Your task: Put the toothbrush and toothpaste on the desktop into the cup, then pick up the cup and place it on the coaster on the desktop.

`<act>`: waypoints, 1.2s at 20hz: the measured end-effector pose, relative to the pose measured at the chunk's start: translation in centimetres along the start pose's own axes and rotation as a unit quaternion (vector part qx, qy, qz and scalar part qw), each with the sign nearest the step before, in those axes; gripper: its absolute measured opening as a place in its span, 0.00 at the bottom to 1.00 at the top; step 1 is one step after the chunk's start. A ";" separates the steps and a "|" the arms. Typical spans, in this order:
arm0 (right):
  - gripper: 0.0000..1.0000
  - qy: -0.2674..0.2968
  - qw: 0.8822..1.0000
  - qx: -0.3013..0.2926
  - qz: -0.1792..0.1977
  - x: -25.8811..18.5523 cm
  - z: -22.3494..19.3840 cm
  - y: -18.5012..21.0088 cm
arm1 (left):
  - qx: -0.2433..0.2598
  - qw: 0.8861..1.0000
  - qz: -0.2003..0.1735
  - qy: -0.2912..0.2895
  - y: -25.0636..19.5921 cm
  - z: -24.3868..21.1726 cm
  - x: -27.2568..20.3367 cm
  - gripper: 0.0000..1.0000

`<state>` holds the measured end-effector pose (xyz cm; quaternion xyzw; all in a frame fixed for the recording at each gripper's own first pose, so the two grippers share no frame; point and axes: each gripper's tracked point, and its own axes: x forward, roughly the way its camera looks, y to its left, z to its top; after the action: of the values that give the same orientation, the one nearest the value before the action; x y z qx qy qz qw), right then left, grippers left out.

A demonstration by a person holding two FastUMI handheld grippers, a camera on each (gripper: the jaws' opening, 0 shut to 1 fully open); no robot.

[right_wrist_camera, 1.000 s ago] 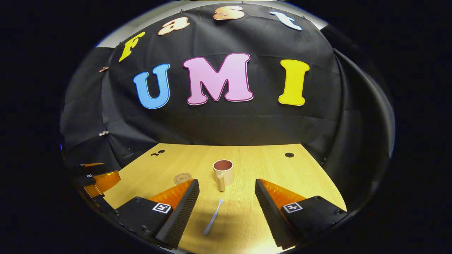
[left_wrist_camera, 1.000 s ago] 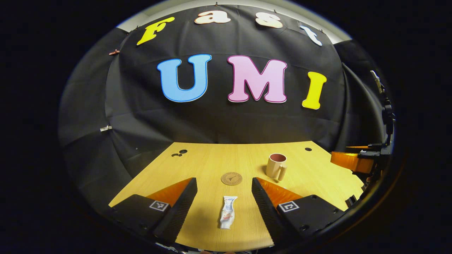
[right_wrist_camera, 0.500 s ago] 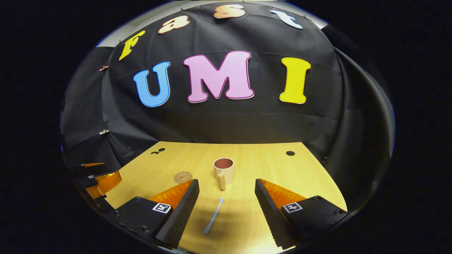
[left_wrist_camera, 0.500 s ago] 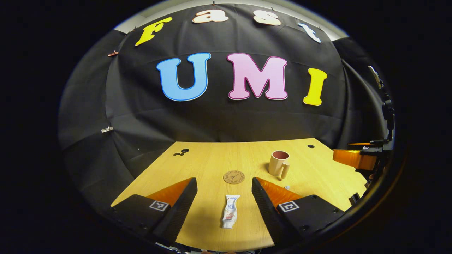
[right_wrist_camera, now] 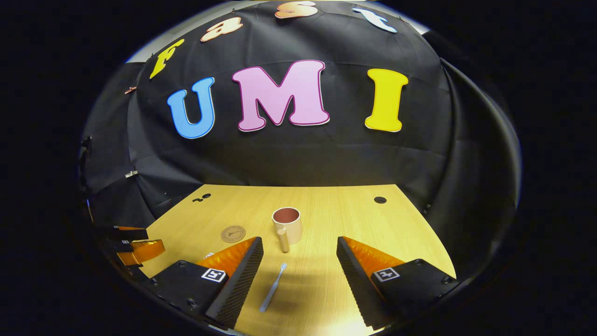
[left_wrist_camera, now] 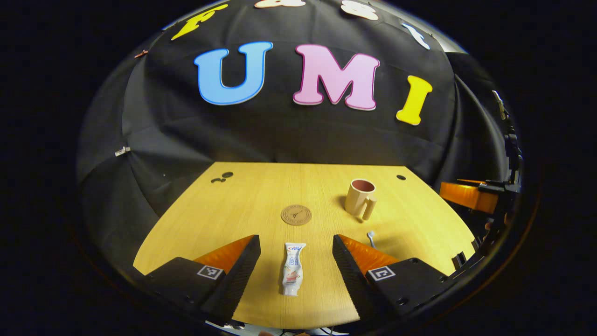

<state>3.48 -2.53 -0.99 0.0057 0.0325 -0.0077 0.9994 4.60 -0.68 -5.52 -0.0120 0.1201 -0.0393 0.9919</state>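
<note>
A white toothpaste tube lies flat on the wooden desktop, between the fingers of my open left gripper, which hovers above it. Beyond it lies the round brown coaster. The beige cup stands upright to the right, handle toward me, and a toothbrush head peeks out beside my right finger. In the right gripper view the pale toothbrush lies between the fingers of my open right gripper, with the cup just beyond and the coaster to the left.
The other gripper shows at the right edge of the left gripper view, and the left one at the left edge of the right gripper view. Small dark holes mark the desktop's far corners. Black cloth walls close in the back and sides.
Both grippers have tipped downward a little, so the desktop fills more of each view. The toothbrush head has come into the left gripper view. Nothing on the desk moved.
</note>
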 end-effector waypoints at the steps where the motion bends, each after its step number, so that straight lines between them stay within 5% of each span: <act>1: 0.97 0.004 1.000 0.000 0.000 0.3 -0.3 -0.2 | 0.001 1.000 0.001 0.019 0.0 -0.9 0.9 0.97; 11: 0.98 0.047 0.999 0.005 0.002 3.6 -3.4 -2.7 | 0.029 0.980 0.013 0.195 1.1 -9.3 9.9 0.97; 18: 0.98 0.069 0.997 0.039 -0.023 5.8 -5.6 -5.2 | 0.008 0.954 0.027 0.299 2.2 -12.7 13.7 0.93; 21: 0.98 0.087 0.995 0.039 -0.017 5.8 -7.1 -4.4 | 0.008 0.949 0.019 0.315 1.8 -12.6 14.2 0.87; 24: 0.98 0.114 0.992 0.048 0.006 5.6 -9.0 -2.0 | 0.025 0.940 0.005 0.340 1.4 -12.5 14.3 0.67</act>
<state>8.44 -4.46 -10.34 0.0546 0.1459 -0.0027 0.9878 15.61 -0.58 -21.08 0.0273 0.4496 -0.0391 0.8920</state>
